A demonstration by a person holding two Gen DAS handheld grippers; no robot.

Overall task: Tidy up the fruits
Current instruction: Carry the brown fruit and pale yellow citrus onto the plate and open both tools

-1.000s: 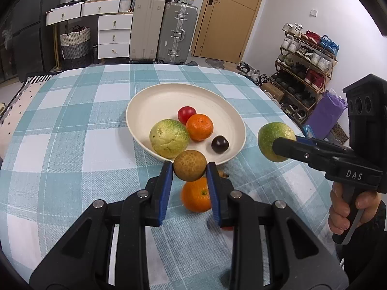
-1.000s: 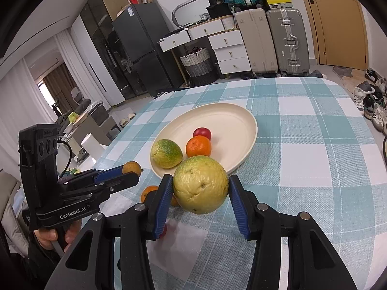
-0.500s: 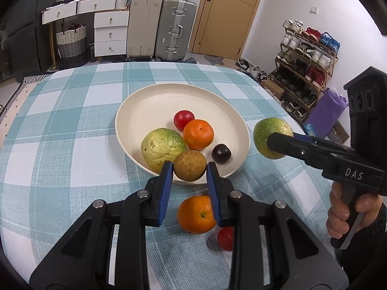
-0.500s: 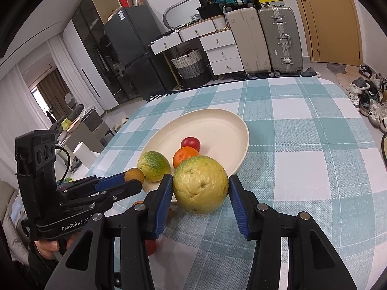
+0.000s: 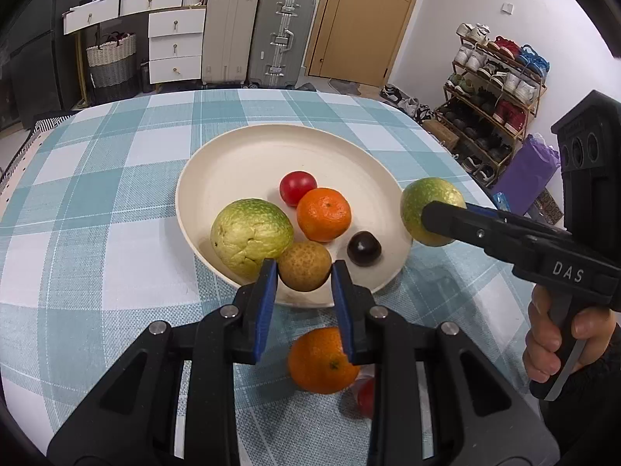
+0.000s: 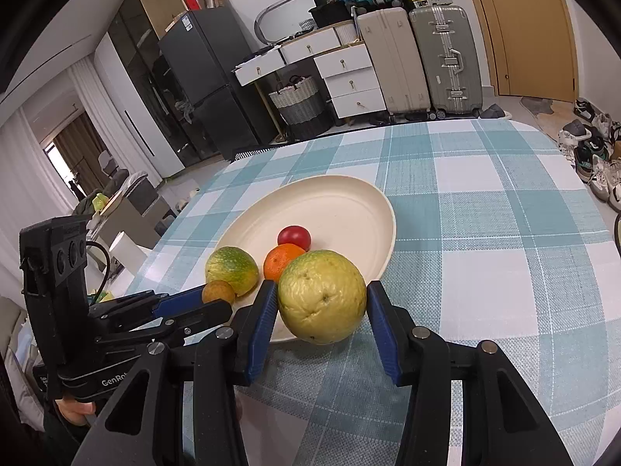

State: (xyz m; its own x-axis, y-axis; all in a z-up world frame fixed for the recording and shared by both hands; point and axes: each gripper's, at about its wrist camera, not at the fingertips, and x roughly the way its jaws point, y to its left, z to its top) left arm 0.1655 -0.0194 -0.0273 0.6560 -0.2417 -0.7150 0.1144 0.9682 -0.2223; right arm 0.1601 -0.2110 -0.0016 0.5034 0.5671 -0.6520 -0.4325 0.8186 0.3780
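My left gripper [image 5: 304, 277] is shut on a small brownish-yellow fruit [image 5: 304, 266], held over the near rim of the cream plate [image 5: 240, 159]. On the plate lie a green guava [image 5: 250, 237], an orange [image 5: 324, 214], a red tomato [image 5: 297, 187] and a dark plum [image 5: 363, 249]. My right gripper [image 6: 321, 306] is shut on a large yellow-green guava [image 6: 322, 297], hovering at the plate's right edge [image 6: 384, 229]. In the left wrist view that guava [image 5: 425, 209] shows beside the rim. Below my left jaws an orange [image 5: 320, 361] and a small red fruit [image 5: 366, 398] rest on the cloth.
The round table carries a teal-and-white checked cloth [image 5: 97, 213]. A hand [image 5: 559, 341] grips the right tool's handle. Past the table stand suitcases [image 5: 281, 35], white drawers [image 5: 174, 46], a wicker basket [image 5: 112, 58], a door and a shoe rack [image 5: 500, 89].
Both grippers moved forward toward the plate with their fruits. The small brown fruit now hangs over the plate's near rim, and the loose orange has slid lower in the left wrist view.
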